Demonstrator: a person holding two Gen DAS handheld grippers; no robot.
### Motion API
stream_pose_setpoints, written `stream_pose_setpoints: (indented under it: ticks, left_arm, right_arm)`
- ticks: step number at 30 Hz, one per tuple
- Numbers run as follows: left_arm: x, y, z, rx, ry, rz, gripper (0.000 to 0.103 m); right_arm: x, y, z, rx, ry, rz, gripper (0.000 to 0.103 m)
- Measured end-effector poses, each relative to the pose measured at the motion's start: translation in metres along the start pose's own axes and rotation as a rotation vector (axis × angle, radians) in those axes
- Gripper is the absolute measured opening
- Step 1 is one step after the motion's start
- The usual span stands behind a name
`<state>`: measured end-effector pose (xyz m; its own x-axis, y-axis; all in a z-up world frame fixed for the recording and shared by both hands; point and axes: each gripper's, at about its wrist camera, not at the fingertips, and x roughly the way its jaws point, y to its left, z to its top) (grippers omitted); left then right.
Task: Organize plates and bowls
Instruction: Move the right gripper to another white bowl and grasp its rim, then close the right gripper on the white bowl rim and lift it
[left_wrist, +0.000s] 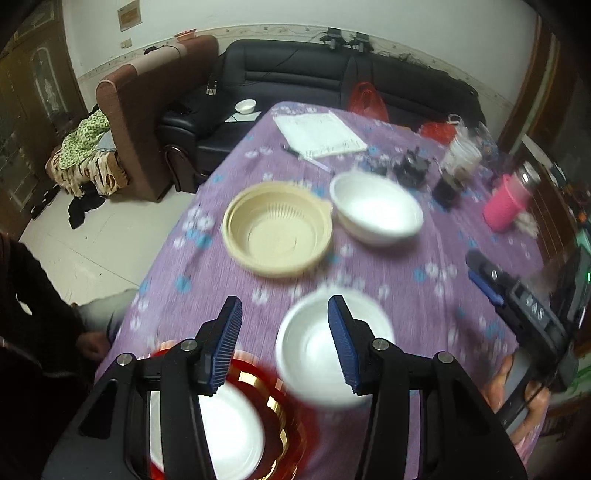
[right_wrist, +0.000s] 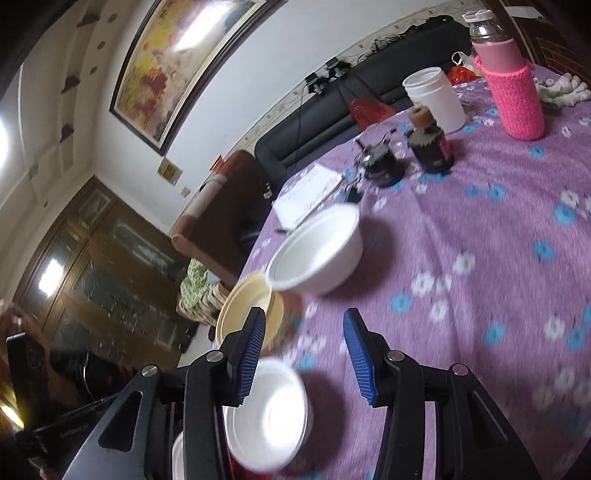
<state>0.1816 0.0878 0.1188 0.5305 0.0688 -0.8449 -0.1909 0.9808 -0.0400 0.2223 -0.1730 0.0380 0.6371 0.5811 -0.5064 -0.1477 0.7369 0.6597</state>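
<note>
On the purple flowered tablecloth (left_wrist: 406, 266) stand a beige bowl (left_wrist: 277, 229) and, to its right, a white bowl (left_wrist: 376, 210). A smaller white bowl (left_wrist: 314, 354) sits nearer, partly behind one finger of my left gripper (left_wrist: 284, 306), which is open and holds nothing. Under that gripper a white plate (left_wrist: 229, 432) lies on a red and gold plate (left_wrist: 291, 417). My right gripper (right_wrist: 304, 314) is open and empty above the cloth, with the small white bowl (right_wrist: 266, 413) under its left finger and the beige bowl (right_wrist: 240, 310) and the white bowl (right_wrist: 317, 251) beyond. Both views are motion-blurred.
At the far side stand a pink-sleeved bottle (right_wrist: 517, 96), a white jar (right_wrist: 436, 99), a dark bottle (right_wrist: 430, 144) and small black items (right_wrist: 380, 166); papers (left_wrist: 319, 134) lie beyond the bowls. The table edge (left_wrist: 162, 258) drops to the floor on the left. A dark sofa (left_wrist: 295, 77) stands behind.
</note>
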Motion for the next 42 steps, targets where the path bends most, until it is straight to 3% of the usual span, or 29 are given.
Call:
stream_pose_setpoints:
  ticks: [4,9,15,20,25,42]
  left_arm:
    - [0.027,-0.016,0.042,-0.039,0.032,0.004,0.047]
    - [0.068,-0.043,0.088,-0.021,0.041,0.065,0.047]
    - [0.136,-0.057,0.124,-0.024,0.167,0.046,0.047]
    - [0.182,-0.053,0.134,-0.054,0.253,0.072,0.047]
    - [0.196,-0.052,0.139,-0.059,0.235,0.103,0.047]
    - [0.224,-0.074,0.133,0.021,0.305,0.024,0.047]
  right_arm:
    - [0.021,-0.014,0.036,0.05,0.005,-0.009,0.048]
    - [0.055,-0.044,0.072,0.157,0.037,-0.019,0.048]
    - [0.106,-0.074,0.094,0.251,0.131,-0.015,0.048]
    - [0.137,-0.079,0.101,0.259,0.181,-0.017,0.048]
    - [0.155,-0.072,0.097,0.22,0.209,-0.043,0.048]
    - [0.173,-0.075,0.09,0.206,0.213,-0.055,0.047]
